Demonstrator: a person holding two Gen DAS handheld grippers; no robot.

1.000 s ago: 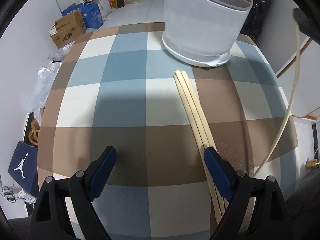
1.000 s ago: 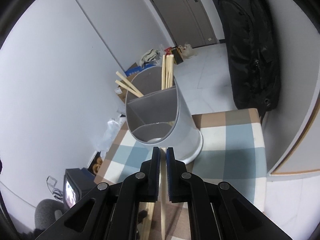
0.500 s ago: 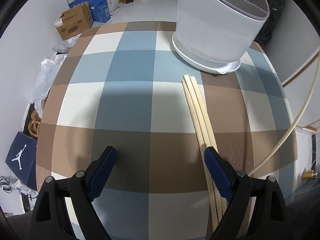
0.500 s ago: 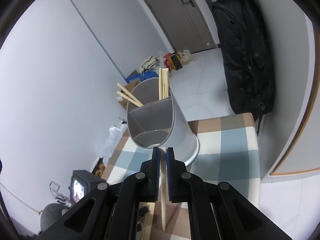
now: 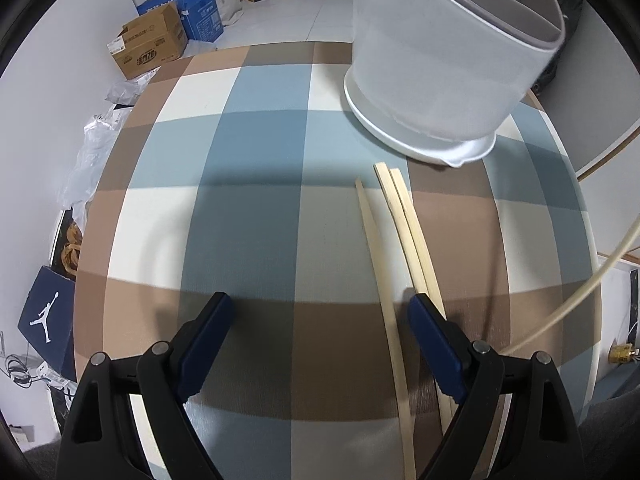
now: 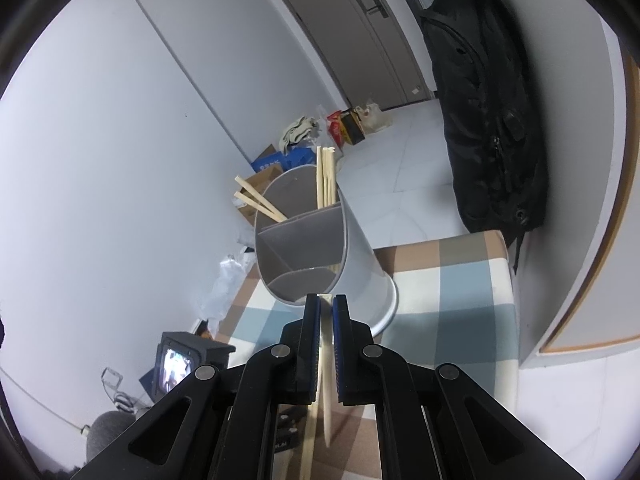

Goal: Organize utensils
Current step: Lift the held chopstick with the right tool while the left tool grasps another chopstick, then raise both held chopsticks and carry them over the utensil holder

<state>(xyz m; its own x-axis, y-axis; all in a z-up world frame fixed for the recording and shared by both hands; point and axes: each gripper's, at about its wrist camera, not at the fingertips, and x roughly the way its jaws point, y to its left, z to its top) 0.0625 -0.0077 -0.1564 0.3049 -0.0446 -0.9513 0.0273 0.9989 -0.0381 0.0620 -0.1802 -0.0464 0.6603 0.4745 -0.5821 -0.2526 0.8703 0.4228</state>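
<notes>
- Pinching one chopstick, the right gripper should lift it over the holder, probably its nearest compartment.
- Left gripper stands spread, empty, above three chopsticks.

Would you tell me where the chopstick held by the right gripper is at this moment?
In the right wrist view, the chopstick is pinched between the shut jaws of the right gripper, raised above the checked table, just in front of the grey utensil holder.
</notes>
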